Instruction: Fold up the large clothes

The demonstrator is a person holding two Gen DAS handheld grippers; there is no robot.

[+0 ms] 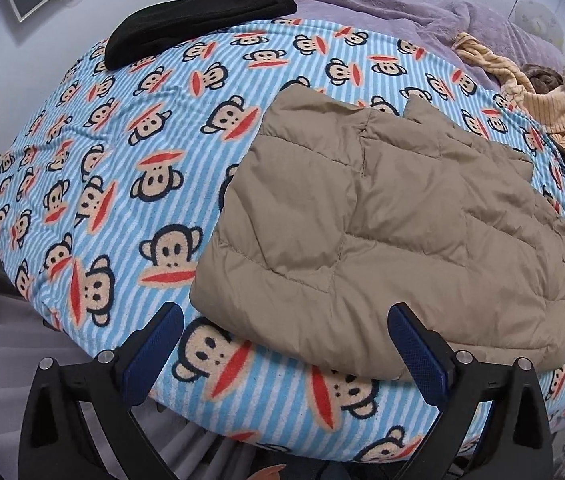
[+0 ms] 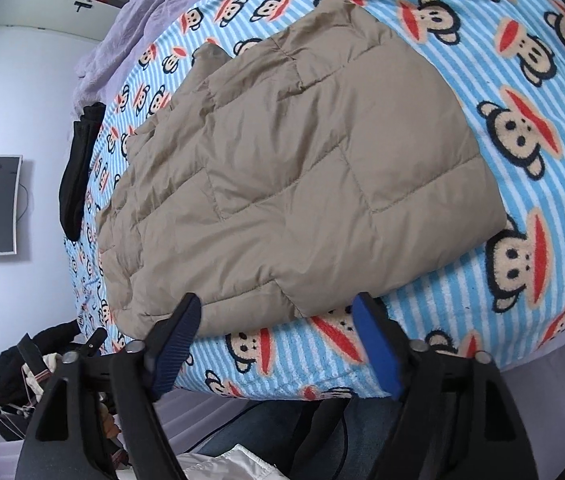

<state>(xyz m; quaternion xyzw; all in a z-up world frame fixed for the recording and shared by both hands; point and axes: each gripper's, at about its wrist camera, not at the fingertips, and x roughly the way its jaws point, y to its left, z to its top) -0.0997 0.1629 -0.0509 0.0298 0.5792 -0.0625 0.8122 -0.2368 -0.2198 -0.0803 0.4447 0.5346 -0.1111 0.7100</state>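
Both your grippers tilt steeply down over the bed's near edge: left gripper (image 1: 285, 330) with fingers spread wide, right gripper (image 2: 278, 322) also spread, nothing between either pair. Just past them the tan puffer jacket (image 1: 382, 224) lies folded flat on the monkey-print blanket (image 1: 122, 152), long side running away from you. Farther back sits a black garment (image 1: 198, 20).

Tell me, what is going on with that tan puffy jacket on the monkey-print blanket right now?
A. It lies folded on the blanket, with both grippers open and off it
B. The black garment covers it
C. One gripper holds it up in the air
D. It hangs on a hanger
A: the tan jacket lies folded flat on the monkey-print blanket, and the left gripper and right gripper stand open with nothing between their fingers.
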